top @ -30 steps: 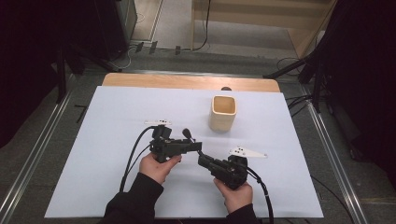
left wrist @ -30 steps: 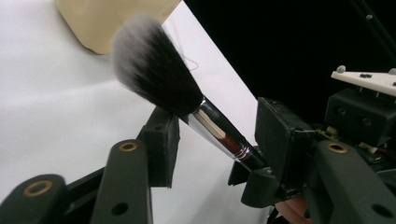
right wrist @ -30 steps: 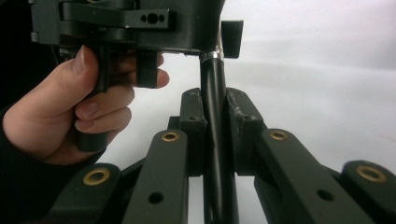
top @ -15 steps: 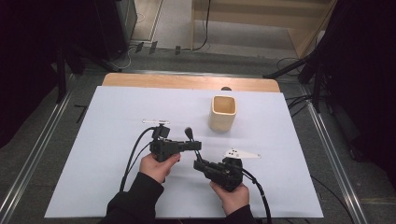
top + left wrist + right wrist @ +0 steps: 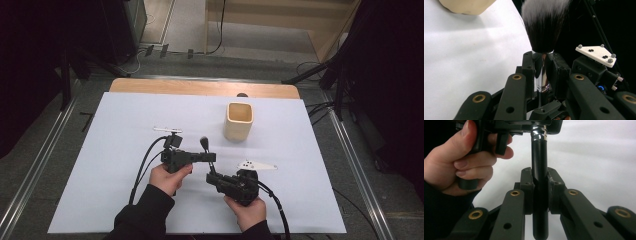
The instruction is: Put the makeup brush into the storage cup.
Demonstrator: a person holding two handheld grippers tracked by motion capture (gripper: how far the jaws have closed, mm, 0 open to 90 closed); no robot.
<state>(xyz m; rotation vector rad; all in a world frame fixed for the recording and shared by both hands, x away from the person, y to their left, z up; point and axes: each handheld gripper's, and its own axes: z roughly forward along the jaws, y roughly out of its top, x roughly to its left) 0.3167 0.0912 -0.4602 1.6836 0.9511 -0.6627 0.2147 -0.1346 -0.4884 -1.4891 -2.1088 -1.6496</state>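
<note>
A makeup brush (image 5: 205, 144) with a black handle, a silver ferrule and dark white-tipped bristles (image 5: 544, 25) stands upright over the white sheet, between both grippers. My left gripper (image 5: 210, 157) comes in from the left. Its jaws have just been closing and are now shut on the ferrule (image 5: 541, 75). My right gripper (image 5: 212, 177) comes up from below and is shut on the black handle (image 5: 540, 165). In the right gripper view, the left gripper (image 5: 524, 125) sits at the top, gripped by a hand (image 5: 459, 165).
A beige square cup (image 5: 238, 121) stands upright behind and to the right of the brush. The white sheet (image 5: 125, 125) covers the wooden table (image 5: 200, 87). Cables trail from both grippers toward the near edge.
The left gripper's jaws have closed onto the brush's ferrule. The right gripper, holding the handle, has shifted slightly left toward the left gripper.
</note>
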